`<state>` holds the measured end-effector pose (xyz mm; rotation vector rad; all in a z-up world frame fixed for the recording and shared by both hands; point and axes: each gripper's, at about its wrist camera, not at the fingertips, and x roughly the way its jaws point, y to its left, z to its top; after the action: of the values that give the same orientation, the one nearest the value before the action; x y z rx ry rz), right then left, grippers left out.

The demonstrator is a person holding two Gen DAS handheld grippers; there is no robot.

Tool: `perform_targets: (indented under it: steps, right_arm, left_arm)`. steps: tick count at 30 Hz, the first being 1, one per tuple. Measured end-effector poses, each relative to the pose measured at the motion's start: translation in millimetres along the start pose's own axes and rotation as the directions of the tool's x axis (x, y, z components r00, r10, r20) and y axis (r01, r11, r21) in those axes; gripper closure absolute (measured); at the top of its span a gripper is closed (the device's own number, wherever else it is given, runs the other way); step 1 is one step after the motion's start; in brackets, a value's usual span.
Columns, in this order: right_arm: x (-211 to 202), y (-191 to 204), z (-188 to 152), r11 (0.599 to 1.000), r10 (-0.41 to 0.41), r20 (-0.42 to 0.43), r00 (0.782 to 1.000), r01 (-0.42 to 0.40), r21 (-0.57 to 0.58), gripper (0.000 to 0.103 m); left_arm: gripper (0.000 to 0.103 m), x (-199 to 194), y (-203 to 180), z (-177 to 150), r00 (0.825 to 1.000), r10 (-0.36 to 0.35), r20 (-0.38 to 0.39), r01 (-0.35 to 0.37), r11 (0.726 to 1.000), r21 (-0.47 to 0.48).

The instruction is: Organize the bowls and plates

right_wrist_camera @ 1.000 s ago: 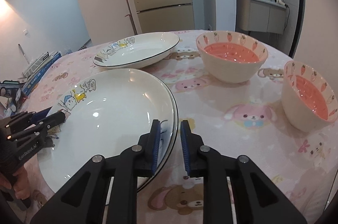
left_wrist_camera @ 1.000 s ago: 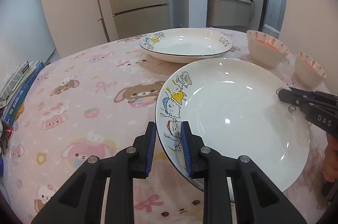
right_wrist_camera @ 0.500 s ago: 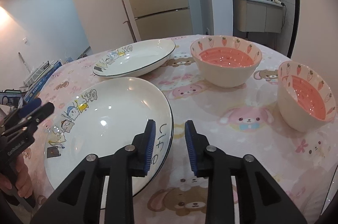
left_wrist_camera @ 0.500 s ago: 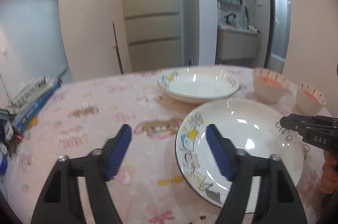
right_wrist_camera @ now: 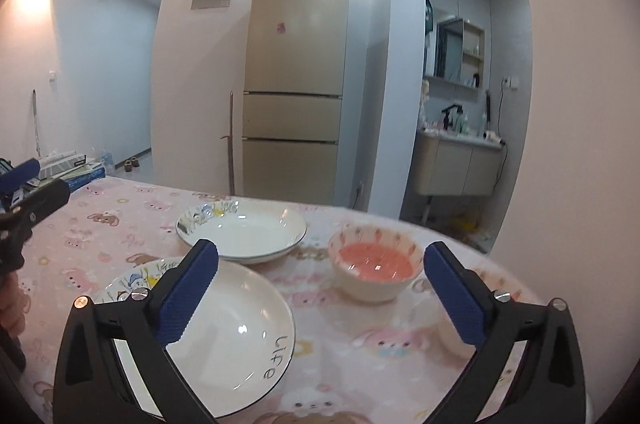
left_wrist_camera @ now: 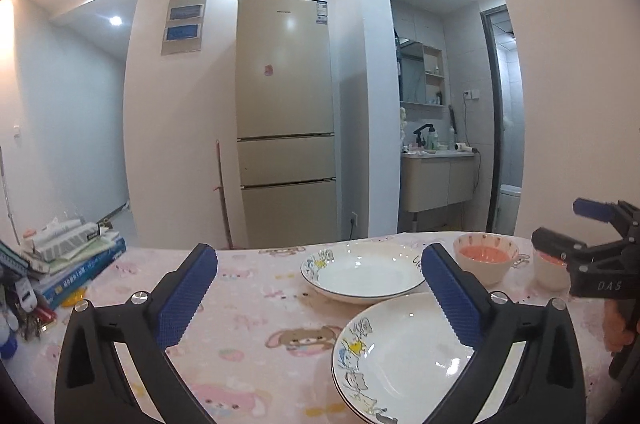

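Left wrist: second bowl (left_wrist_camera: 550, 270) visible; right wrist misses it. Both jaws wide, empty.

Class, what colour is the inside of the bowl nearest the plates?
Salmon pink inside the bowl, with carrot motifs round its rim; clearest in the right wrist view.

The near plate (right_wrist_camera: 224, 336) reads "Life"; the right gripper (left_wrist_camera: 592, 224) body reads "DAS".

The black left gripper (left_wrist_camera: 318, 298) with blue pads and its right twin (right_wrist_camera: 320, 294) have just been opening; both gape wide, nothing between.
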<state>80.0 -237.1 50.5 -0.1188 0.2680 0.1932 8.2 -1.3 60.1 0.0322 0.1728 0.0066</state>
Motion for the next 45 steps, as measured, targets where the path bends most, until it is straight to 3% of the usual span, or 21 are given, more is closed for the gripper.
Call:
perform_targets:
  steps: [5,9,11,16,20,24,26,28,29,32,35,38,40,44,45]
  right_arm:
    - [2.6,-11.8,30.1,0.995,-0.02,0.026,0.999,0.017,0.102,0.0]
    - [32.2,-11.9,57.2,0.992,-0.088,-0.039,0.995,0.091,0.086,0.001]
    - [42.0,-11.1,68.6,0.998,-0.001,-0.002,1.0,0.001,0.069,0.003]
    - [76.4,-14.2,98.3,0.976,0.129,-0.06,0.99,-0.116,0.182,0.003]
    - [98.5,-1.5,117.9,0.983,0.113,-0.062,0.992,-0.102,0.155,0.022]
    - [120.9,7.2,120.6,0.978,0.143,-0.057,0.988,-0.132,0.164,0.026]
    - [132.3,12.0,115.7,0.974,0.161,-0.079,0.984,-0.146,0.171,0.027]
    - [146.5,17.9,108.7,0.973,0.191,-0.13,0.973,-0.17,0.154,0.036]
    - [152.6,19.5,104.5,0.973,0.2,-0.154,0.968,-0.177,0.149,0.041]
    - [172.0,18.6,89.1,0.967,0.222,-0.221,0.95,-0.184,0.178,0.042]
    - [192.2,14.7,70.7,0.964,0.232,-0.311,0.922,-0.177,0.197,0.043]
    - [210.9,8.9,51.8,0.962,0.236,-0.42,0.876,-0.148,0.23,0.047]
    - [221.9,4.4,41.1,0.96,0.239,-0.479,0.844,-0.133,0.245,0.047]
    - [230.3,-1.5,30.6,0.968,0.201,-0.526,0.826,-0.086,0.235,0.052]
    - [232.8,-3.2,28.6,0.97,0.192,-0.536,0.822,-0.075,0.233,0.052]
  left_arm:
    - [0.0,6.3,12.0,27.2,1.0,0.007,-0.023,-0.007,1.0,-0.009]
    - [0.0,11.3,21.0,52.0,0.998,0.058,0.008,-0.058,0.998,-0.04]
    - [0.0,19.1,28.8,66.8,0.998,0.062,0.026,-0.06,0.995,-0.08]
    - [0.0,47.9,38.7,91.0,0.997,0.067,0.045,-0.062,0.993,-0.103]
    - [0.0,77.8,36.7,103.0,0.997,0.07,0.033,-0.067,0.995,-0.078]
    - [0.0,103.9,32.9,98.0,0.998,0.06,0.006,-0.059,0.994,-0.093]
    - [0.005,121.5,33.9,91.4,0.998,0.049,-0.035,-0.052,0.994,-0.097]
    - [0.013,139.3,36.6,81.9,0.996,0.039,-0.085,-0.048,0.993,-0.107]
    - [0.013,152.7,39.0,73.5,0.991,0.019,-0.133,-0.035,0.993,-0.116]
    - [0.014,175.8,51.3,56.0,0.978,-0.002,-0.21,-0.034,0.986,-0.166]
    - [0.024,197.6,63.9,35.8,0.952,-0.045,-0.302,-0.026,0.974,-0.226]
    - [0.026,218.3,71.4,17.2,0.917,-0.07,-0.392,-0.039,0.964,-0.263]
    - [0.028,232.1,71.4,2.6,0.885,-0.098,-0.455,-0.036,0.96,-0.278]
    - [0.036,248.8,70.9,-20.8,0.839,-0.153,-0.523,-0.035,0.942,-0.332]
    - [0.036,250.3,72.5,-25.1,0.834,-0.151,-0.531,-0.052,0.936,-0.348]
